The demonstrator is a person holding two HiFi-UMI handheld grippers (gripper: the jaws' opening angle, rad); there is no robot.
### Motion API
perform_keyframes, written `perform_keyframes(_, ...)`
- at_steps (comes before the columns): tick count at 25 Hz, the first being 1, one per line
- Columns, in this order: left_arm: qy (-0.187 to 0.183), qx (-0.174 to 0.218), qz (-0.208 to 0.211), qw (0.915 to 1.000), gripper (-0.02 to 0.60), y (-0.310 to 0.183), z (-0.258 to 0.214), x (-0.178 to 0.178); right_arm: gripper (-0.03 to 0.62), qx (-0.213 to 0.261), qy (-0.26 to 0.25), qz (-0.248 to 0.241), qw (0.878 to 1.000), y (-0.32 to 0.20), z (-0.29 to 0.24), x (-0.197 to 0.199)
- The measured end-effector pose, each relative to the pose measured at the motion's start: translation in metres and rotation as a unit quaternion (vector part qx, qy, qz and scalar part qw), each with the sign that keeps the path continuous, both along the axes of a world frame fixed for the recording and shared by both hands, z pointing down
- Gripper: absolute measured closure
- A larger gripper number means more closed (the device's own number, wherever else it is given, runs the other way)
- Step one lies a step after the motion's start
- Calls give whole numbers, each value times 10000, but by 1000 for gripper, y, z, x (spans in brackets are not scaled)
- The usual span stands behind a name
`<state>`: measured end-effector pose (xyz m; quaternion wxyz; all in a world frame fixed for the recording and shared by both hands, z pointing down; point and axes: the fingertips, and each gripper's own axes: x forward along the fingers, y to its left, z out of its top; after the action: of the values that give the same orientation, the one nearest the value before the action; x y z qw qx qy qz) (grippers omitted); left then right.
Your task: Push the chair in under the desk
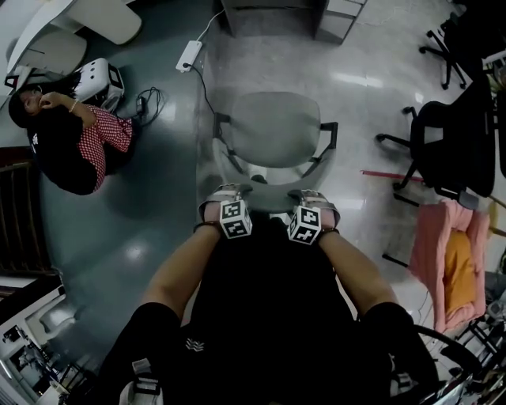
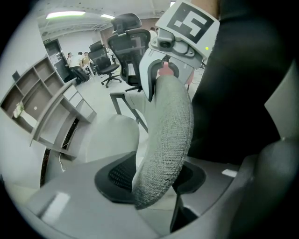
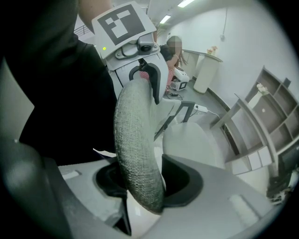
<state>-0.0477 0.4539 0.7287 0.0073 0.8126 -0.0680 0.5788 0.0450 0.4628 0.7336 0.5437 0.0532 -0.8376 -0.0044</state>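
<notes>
A grey office chair [image 1: 275, 129] with dark armrests stands on the floor just ahead of me, its seat facing away. The top edge of its backrest [image 2: 169, 122] is a grey woven rim. My left gripper [image 1: 224, 194] is shut on it, the rim running between the dark pads [image 2: 116, 176]. A little to the right, my right gripper [image 1: 313, 196] is shut on the same rim [image 3: 133, 135], which also passes between that gripper's pads [image 3: 182, 182]. A dark desk or cabinet base [image 1: 269, 16] stands beyond the chair at the top of the head view.
A person [image 1: 73, 142] sits on the floor at the left, near a white machine [image 1: 101, 79]. A white power strip [image 1: 188, 57] and its cable lie beyond the chair. Black office chairs [image 1: 458, 134] and a pink cloth [image 1: 444, 261] stand at the right. Grey shelving [image 2: 46, 107] lines the wall.
</notes>
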Motion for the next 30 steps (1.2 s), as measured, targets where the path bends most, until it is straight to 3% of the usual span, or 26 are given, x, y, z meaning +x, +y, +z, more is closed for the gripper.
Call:
perform_keyframes(18,35,-61,191,9998,379,-101,-2,-14,430,-89,55,72,9999,-98,-1,-15)
perform_keyframes(30,17,-85,253,9996,377,-196,-4,-22,430,-114,124,231,9996,-190,-4,-23)
